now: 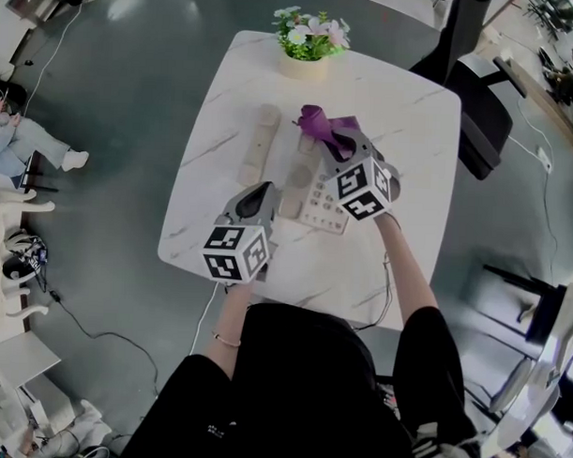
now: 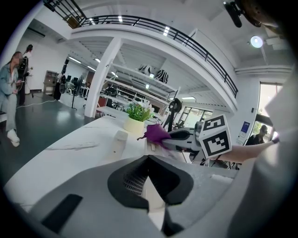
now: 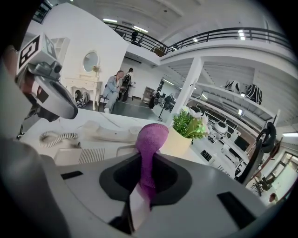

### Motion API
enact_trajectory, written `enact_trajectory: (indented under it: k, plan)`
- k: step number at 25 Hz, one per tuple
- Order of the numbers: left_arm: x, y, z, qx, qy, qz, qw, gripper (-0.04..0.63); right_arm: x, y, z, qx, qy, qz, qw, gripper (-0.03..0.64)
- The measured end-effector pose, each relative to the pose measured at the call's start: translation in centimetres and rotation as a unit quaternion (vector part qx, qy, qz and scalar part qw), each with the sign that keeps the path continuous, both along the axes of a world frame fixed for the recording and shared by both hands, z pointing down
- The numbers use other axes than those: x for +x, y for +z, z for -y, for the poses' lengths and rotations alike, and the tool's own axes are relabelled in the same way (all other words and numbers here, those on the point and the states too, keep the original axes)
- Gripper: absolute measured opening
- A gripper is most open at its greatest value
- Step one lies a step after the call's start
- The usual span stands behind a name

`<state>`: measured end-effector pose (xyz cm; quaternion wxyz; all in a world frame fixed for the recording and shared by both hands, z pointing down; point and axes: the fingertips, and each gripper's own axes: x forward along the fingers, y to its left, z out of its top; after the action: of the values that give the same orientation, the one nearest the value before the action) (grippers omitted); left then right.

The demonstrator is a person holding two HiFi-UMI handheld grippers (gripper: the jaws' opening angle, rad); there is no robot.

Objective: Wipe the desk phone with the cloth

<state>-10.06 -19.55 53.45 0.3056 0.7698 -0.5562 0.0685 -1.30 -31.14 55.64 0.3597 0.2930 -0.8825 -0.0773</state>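
Note:
A beige desk phone (image 1: 317, 202) sits mid-table on the white marble table (image 1: 403, 124). Its handset (image 1: 260, 144) lies off the cradle to the left, also seen in the right gripper view (image 3: 109, 132) beside the coiled cord (image 3: 56, 136). My right gripper (image 1: 335, 142) is shut on a purple cloth (image 1: 318, 123) and hovers over the phone's far end. The cloth (image 3: 151, 139) sticks up out of the jaws of this gripper (image 3: 148, 160). My left gripper (image 1: 260, 198) is shut with nothing in it, just left of the phone's near side. From its view (image 2: 149, 160) the cloth (image 2: 156, 134) shows ahead.
A potted plant (image 1: 309, 41) stands at the table's far edge. A dark chair (image 1: 480, 103) is off the far right corner. A person (image 1: 22, 139) sits on the floor side at far left. A cable (image 1: 95, 334) trails over the grey floor.

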Motion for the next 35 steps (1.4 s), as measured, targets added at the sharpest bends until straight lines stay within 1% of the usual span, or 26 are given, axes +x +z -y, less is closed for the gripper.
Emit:
enact_trajectory:
  k: [14,26,35]
  plan:
    - [0.1,-0.1,-0.4,0.002,0.0,-0.002,1.0,-0.003,-0.2,0.7,-1.3,-0.028,-0.017,-0.009,0.999,0.037]
    - [0.4,-0.2,-1.2,0.002,0.0,-0.001,1.0,-0.003,-0.6,1.4,-3.6,-0.059,-0.038,-0.012,0.997,0.037]
    - [0.7,-0.3,-1.9,0.003,0.003,-0.001,1.0,-0.003,-1.0,1.7,-5.2,-0.071,-0.053,-0.015,0.996,0.037]
